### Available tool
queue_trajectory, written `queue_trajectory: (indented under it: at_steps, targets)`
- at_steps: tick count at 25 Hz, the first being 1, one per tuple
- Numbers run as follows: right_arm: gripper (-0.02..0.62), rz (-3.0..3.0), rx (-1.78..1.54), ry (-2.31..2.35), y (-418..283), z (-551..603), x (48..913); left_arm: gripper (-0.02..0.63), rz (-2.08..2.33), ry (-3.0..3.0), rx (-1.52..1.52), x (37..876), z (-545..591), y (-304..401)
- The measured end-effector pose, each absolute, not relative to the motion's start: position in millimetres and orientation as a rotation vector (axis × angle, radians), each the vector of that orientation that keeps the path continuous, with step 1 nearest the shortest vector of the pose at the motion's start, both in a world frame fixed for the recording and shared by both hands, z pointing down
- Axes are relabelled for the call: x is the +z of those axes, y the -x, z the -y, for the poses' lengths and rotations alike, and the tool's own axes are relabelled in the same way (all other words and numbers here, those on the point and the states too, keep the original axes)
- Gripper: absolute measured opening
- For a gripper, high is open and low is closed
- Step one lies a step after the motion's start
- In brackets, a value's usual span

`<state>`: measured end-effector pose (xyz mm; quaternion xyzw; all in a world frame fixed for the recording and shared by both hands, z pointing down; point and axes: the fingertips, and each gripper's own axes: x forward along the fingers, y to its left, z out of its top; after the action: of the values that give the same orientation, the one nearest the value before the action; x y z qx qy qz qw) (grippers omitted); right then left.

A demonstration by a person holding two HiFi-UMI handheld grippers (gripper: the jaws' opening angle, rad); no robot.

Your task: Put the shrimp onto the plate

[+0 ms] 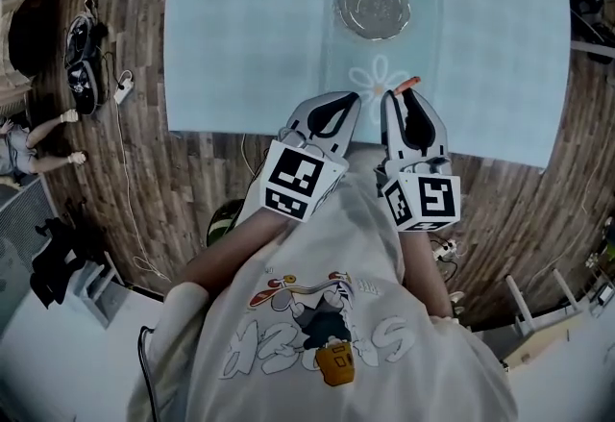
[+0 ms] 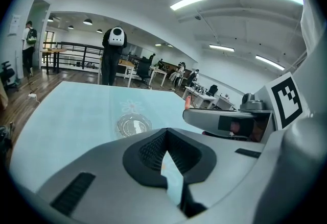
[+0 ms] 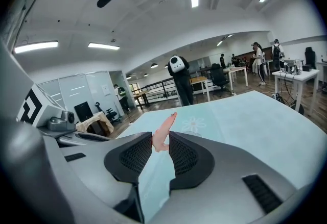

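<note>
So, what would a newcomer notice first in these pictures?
The pink shrimp pinched in the right tongs stands out, over the near part of the pale blue table. Farther along the table's middle sits the empty silvery plate, while the left tongs are shut on nothing.

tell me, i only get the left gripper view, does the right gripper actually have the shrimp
Observer: Yes. The right gripper view shows the right gripper with its fingers shut on the shrimp, tail poking out ahead.
Operator: is it over the plate yet
Observer: No. In the head view it hangs at the near edge of the table; the plate is farther out.
Operator: which way from there
Observer: Forward and slightly left, I'd say; a flower print lies between them.
</note>
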<state>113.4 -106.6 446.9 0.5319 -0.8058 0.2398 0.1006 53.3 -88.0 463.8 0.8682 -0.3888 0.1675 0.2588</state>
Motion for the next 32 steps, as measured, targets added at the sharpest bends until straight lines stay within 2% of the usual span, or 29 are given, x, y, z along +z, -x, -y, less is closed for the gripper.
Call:
queue_trajectory:
  at_steps: [17, 32]
  targets:
    - [0.121, 2.395, 0.699, -1.313, -115, 175, 501, 0.008, 1.125, -2.236, 0.491, 515, 137, -65]
    - [0.121, 2.308, 0.817, -1.187, -105, 213, 593, 0.008, 1.125, -2.123, 0.554, 590, 180, -64]
